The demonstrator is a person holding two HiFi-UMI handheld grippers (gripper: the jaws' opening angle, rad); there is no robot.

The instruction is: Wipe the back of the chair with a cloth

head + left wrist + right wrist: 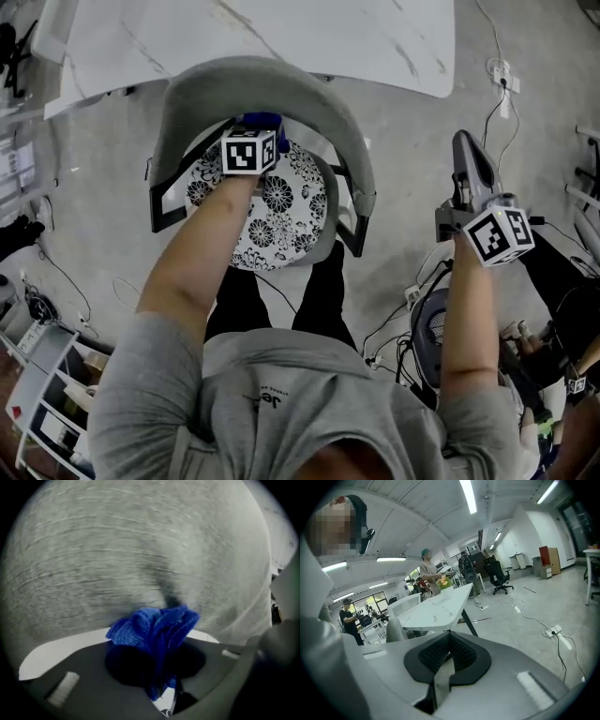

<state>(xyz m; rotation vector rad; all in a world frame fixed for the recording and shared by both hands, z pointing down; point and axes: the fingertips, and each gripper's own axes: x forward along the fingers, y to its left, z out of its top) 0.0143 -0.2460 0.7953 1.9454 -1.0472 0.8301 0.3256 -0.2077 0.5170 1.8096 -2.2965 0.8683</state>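
We take the chair (pixel 358 173) as the reference for all positions. The left hand-held gripper (pixel 257 133) is located above the chair's floral seat cushion (pixel 291 211) and points at the inner face of the grey curved chair back (pixel 281 80). Its jaws are clenched on a bunched blue cloth (pixel 154 623). In the left gripper view the cloth protrudes ahead of the jaw tips, and its leading folds touch the grey fabric of the chair back, which fills nearly that whole view. In the head view we locate this contact near the middle of the chair back. The right hand-held gripper (pixel 467 155) is held well to the right of the chair, apart from it, over the bare floor (pixel 412 141). In the right gripper view its jaws are pressed together with nothing between them, and they point out across the room. A white marble-pattern tabletop (pixel 281 33) lies just behind the chair back. A power strip (pixel 503 75) with its cable lies on the floor behind and to the right of the chair.
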